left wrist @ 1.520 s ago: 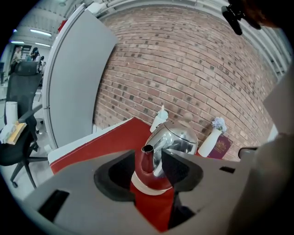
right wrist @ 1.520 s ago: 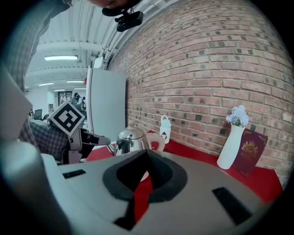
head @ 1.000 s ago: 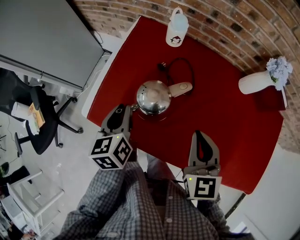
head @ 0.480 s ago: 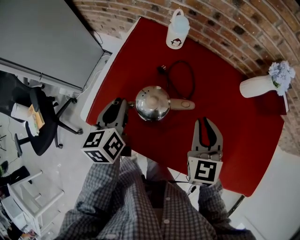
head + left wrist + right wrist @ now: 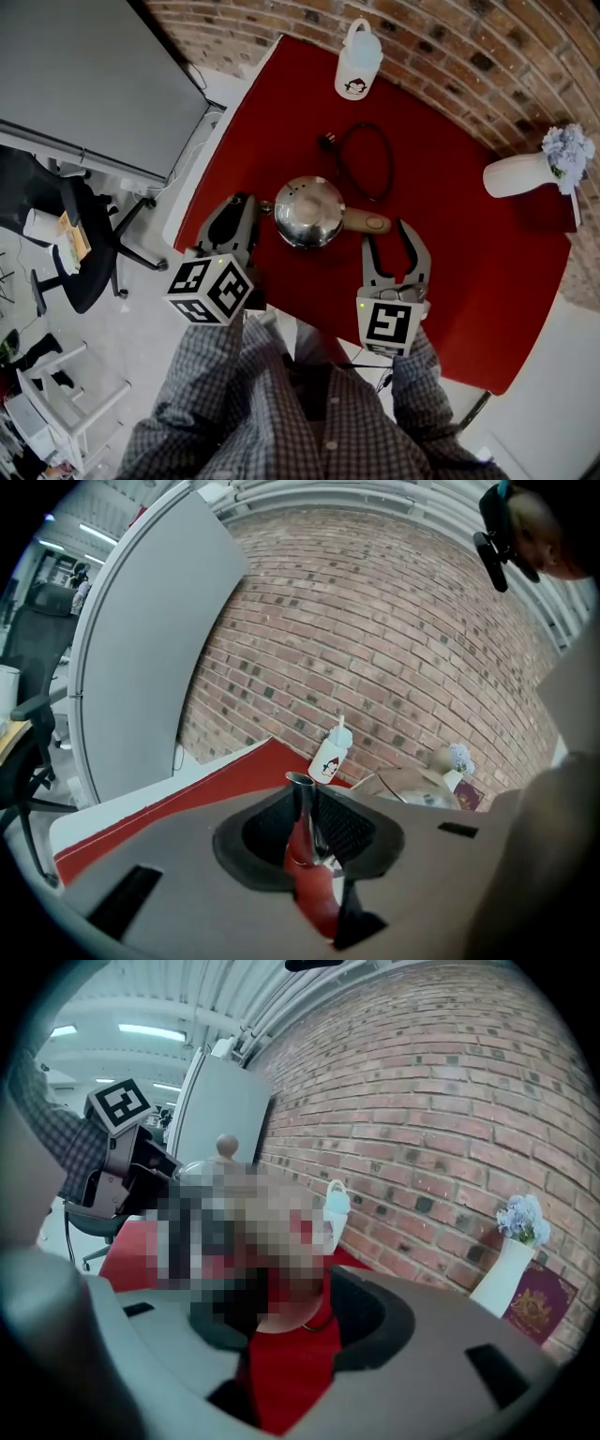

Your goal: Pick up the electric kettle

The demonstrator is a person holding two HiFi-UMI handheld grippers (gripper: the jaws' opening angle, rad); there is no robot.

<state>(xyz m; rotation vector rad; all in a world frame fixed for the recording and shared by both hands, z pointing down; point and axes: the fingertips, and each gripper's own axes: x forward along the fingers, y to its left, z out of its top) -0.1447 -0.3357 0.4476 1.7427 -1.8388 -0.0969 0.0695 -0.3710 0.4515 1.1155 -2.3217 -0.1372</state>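
The main risk is a lift on the wrong hold. The left gripper (image 5: 242,202) has its jaws clamped on the narrow metal spout (image 5: 302,803) of the round stainless-steel electric kettle (image 5: 307,211). The spout is thin, smooth and set off to one side of the body. Raised from there alone, the kettle would likely swing about the pads, slip out, or tip back onto the red cloth-covered table (image 5: 469,281).

The right gripper (image 5: 385,234) is opening its jaws, which stand wide. The tip of the kettle's beige handle (image 5: 366,222) sits just between them with no pad pressing on it. Closing this near the handle's end could give a shallow bite that levers loose under the kettle's weight. The black power cord (image 5: 364,155) lies looped just behind the kettle. Whether it is joined to the kettle I cannot tell, but if it is, it may drag.

The kettle stands upright about midway along the surface, nearer the person's edge than the brick-wall edge. It is well apart from the white plastic bottle (image 5: 357,61) at the far corner and the white ceramic vase (image 5: 516,173) by the right edge.

Both grippers reach out from the person's body over the near edge, pointing forward and a little downward. The left one meets the kettle from its left side, while the right one comes in from the near right, its jaws lined up with the handle.
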